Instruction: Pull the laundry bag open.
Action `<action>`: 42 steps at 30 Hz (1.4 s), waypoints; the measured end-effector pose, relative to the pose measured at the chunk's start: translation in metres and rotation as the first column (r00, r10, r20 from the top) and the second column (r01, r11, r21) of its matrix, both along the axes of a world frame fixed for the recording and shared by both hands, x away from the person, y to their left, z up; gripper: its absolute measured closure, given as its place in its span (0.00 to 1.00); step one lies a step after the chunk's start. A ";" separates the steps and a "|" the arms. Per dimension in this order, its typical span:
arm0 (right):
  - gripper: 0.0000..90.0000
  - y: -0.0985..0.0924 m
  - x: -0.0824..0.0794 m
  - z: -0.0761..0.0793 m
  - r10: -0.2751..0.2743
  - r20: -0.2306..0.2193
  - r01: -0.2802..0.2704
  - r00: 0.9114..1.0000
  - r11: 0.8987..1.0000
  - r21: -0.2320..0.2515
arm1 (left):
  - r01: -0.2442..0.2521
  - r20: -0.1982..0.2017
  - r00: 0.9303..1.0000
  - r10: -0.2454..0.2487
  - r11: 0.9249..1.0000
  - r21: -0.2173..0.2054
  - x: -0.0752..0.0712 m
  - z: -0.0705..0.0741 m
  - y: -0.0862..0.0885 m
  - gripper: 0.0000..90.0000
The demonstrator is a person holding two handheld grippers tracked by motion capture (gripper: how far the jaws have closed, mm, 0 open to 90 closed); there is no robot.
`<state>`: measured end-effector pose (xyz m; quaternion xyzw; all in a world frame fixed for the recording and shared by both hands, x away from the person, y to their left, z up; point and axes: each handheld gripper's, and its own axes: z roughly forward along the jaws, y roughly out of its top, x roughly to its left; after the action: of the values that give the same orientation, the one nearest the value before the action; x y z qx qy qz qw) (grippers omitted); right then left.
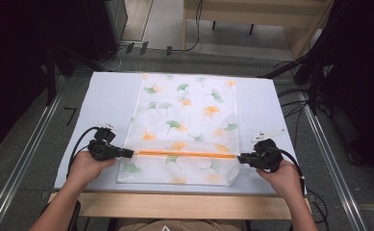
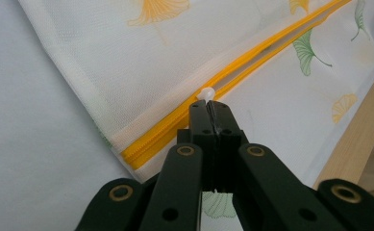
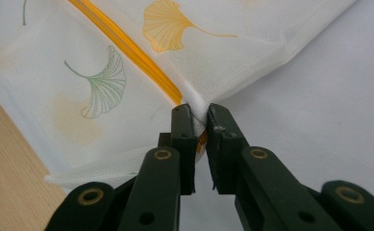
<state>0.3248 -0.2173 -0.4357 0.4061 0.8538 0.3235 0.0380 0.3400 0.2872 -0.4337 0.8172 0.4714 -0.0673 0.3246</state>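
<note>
We are working on a white mesh bag (image 1: 184,125) printed with green and orange leaves, which is lying flat on the white desk (image 1: 105,96), its long side running away from us and its near end close to the desk's wooden front edge. An orange zipper (image 1: 184,154) is running across the bag near that end, from one side to the other.

Our left gripper (image 1: 127,153) is sitting at the left end of the zipper. In the left gripper view its jaws are pressed together, and the small white zipper pull (image 2: 206,93) is peeking out right at their tips, so we are pinching the pull there. Beyond the pull the two orange sides of the zipper are lying slightly parted; behind it, toward the bag's edge, they are joined.

Our right gripper (image 1: 241,157) is sitting at the zipper's right end. In the right gripper view its jaws are standing a little apart but are pinching a fold of the mesh at the bag's corner, just where the orange strip ends, and the cloth is gathering into creases around the tips (image 3: 200,115).

Both of our hands are resting low over the desk, one on each side of the bag.
</note>
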 end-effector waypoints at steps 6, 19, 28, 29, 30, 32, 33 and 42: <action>0.93 0.000 0.000 0.000 0.000 -0.001 0.000 1.000 1.000 -0.002 | 0.007 -0.007 1.000 -0.007 1.000 0.005 0.000 -0.001 0.000 1.00; 0.93 0.000 0.000 0.000 -0.001 -0.003 0.001 1.000 1.000 -0.001 | 0.006 -0.005 1.000 -0.006 1.000 0.006 0.000 -0.001 0.000 1.00; 0.93 0.000 0.000 0.000 0.003 0.002 -0.003 1.000 1.000 0.003 | 0.010 0.000 1.000 -0.010 0.999 0.045 -0.001 -0.001 0.001 1.00; 0.93 0.000 0.000 0.000 0.001 -0.002 -0.001 1.000 1.000 0.000 | 0.008 -0.005 1.000 -0.008 0.999 0.044 -0.001 -0.002 0.002 1.00; 0.93 0.000 0.000 0.000 0.001 -0.001 -0.001 1.000 1.000 -0.002 | 0.008 -0.009 1.000 -0.008 0.999 0.040 -0.001 -0.001 0.003 1.00; 0.93 0.000 0.000 0.000 -0.002 -0.003 0.002 1.000 1.000 -0.002 | 0.001 -0.006 1.000 -0.001 0.999 0.037 -0.001 -0.001 0.006 1.00; 0.93 0.000 0.000 -0.001 0.002 0.002 -0.002 1.000 1.000 -0.001 | -0.008 -0.005 1.000 0.008 0.999 0.035 -0.001 -0.001 0.008 1.00; 0.93 0.001 0.001 -0.001 0.005 -0.003 -0.005 1.000 1.000 -0.006 | -0.034 -0.002 0.999 0.034 0.999 0.012 -0.004 0.001 0.023 1.00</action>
<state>0.3254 -0.2160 -0.4368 0.4042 0.8559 0.3206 0.0372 0.3358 0.3101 -0.4331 0.8108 0.4860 -0.0597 0.3206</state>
